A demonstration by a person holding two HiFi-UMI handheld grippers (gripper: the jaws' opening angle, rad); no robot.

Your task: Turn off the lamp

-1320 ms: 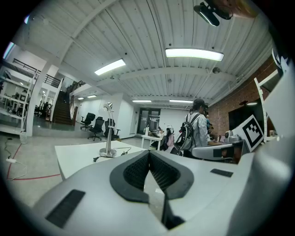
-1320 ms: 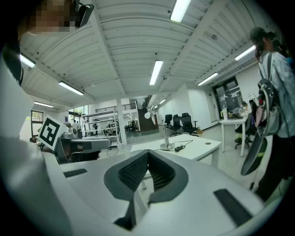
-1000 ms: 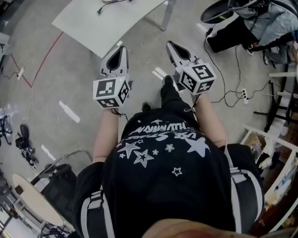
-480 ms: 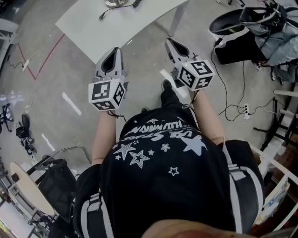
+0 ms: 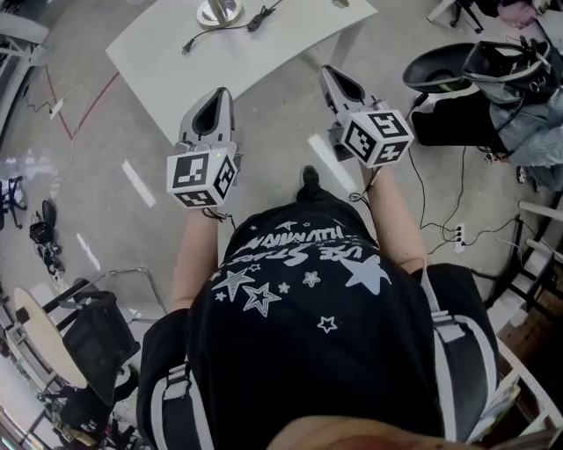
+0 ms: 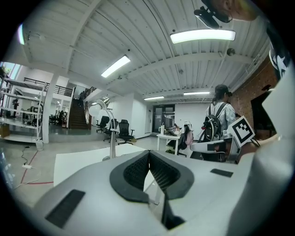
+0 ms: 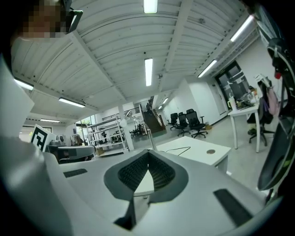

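Note:
The lamp's round metal base [image 5: 220, 10] stands on a white table [image 5: 176, 53] at the top of the head view, with its black cord [image 5: 230, 26] trailing across the top. In the left gripper view the lamp [image 6: 104, 120] rises on a thin pole with its shade bent left. The right gripper view shows its pole [image 7: 149, 137] above the table [image 7: 198, 151]. My left gripper [image 5: 215, 95] is shut and empty, just short of the table's near edge. My right gripper [image 5: 331, 74] is shut and empty too, beside the table's right corner. Both point level at the table.
A black office chair [image 5: 450, 72] and bags stand to the right, with cables and a power strip [image 5: 457, 235] on the floor. Another chair [image 5: 92, 338] is behind at the lower left. A person with a backpack [image 6: 216, 125] stands far off.
Both grippers have moved forward toward the table. The table has come closer, and the lamp base and cord now show at the top of the head view.

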